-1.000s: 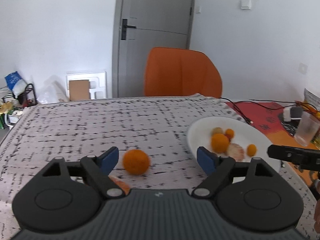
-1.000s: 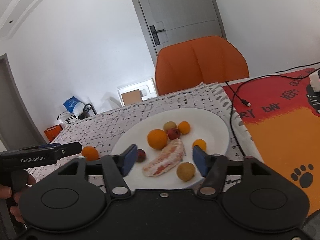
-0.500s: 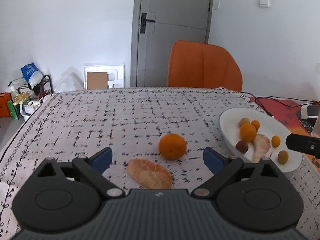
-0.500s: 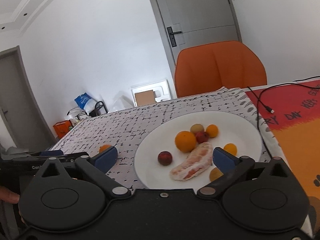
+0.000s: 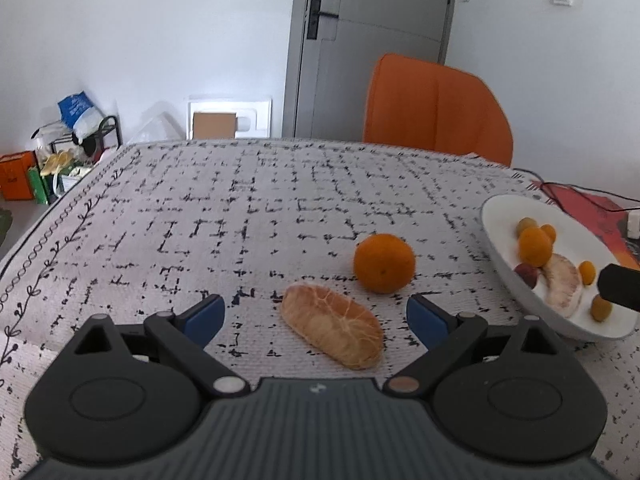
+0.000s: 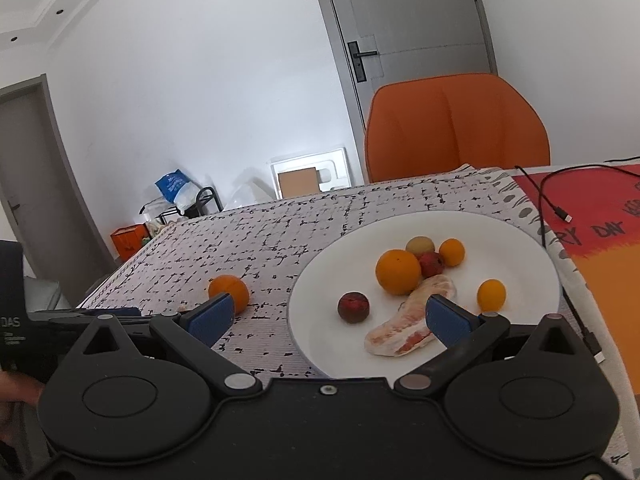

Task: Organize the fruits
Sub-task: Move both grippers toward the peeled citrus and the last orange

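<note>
A peeled pomelo segment (image 5: 332,331) lies on the patterned tablecloth (image 5: 240,208) between the fingers of my open, empty left gripper (image 5: 315,316). An orange (image 5: 384,263) sits just beyond it; it also shows in the right wrist view (image 6: 229,292). A white plate (image 6: 320,320) at the right holds an orange (image 6: 398,272), another pomelo segment (image 6: 408,330), a dark red fruit (image 6: 353,307) and several small fruits. My right gripper (image 6: 328,316) is open and empty above the plate's near edge. The plate also shows in the left wrist view (image 5: 504,264).
An orange chair (image 5: 436,112) stands behind the table's far edge. A red and orange mat (image 6: 600,240) with a black cable (image 6: 548,200) lies right of the plate. Bags and boxes (image 5: 60,152) sit on the floor at the left.
The left gripper has pulled back and turned left, so the pomelo segment now shows fully between its fingers. The right gripper has moved left and opened wider over the plate.
</note>
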{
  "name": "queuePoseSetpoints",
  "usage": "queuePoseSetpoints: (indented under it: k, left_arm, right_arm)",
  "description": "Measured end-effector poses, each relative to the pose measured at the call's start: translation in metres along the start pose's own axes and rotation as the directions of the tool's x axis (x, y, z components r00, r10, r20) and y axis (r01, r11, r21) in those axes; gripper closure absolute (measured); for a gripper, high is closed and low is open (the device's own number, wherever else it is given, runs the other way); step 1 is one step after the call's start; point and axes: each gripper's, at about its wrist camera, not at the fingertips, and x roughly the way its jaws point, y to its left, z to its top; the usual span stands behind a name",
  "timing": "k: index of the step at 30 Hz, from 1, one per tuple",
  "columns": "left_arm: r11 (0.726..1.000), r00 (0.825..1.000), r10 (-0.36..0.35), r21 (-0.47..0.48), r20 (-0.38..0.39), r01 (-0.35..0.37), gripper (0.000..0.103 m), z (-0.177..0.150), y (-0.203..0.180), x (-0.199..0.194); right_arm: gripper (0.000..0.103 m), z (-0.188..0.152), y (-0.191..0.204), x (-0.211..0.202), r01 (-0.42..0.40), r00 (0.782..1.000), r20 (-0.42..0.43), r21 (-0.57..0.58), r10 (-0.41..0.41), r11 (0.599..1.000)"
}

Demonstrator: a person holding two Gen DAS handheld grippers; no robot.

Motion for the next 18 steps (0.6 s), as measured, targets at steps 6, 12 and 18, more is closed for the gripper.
queuePoseSetpoints:
  k: [6, 12, 18]
  left_arm:
    - [1.000, 1.000, 0.024, 0.001, -0.018, -0.024, 0.006, 0.002, -0.001, 0.012]
    - [0.999, 0.999, 0.037, 0.014, -0.028, -0.037, 0.006, 0.004, -0.004, 0.022]
    - [0.999, 0.998, 0.050, 0.023, -0.040, -0.049, 0.006, 0.005, -0.004, 0.026]
  right_arm:
    - [0.000, 0.001, 0.002, 0.008, -0.009, 1.000, -0.006, 0.006, 0.009, 1.000]
    - [0.000, 0.006, 0.012, 0.011, -0.034, 0.999, -0.002, -0.055, 0.034, 0.998]
    - [0.001, 0.008, 0.020, 0.018, -0.048, 0.999, -0.025, -0.078, 0.046, 0.996]
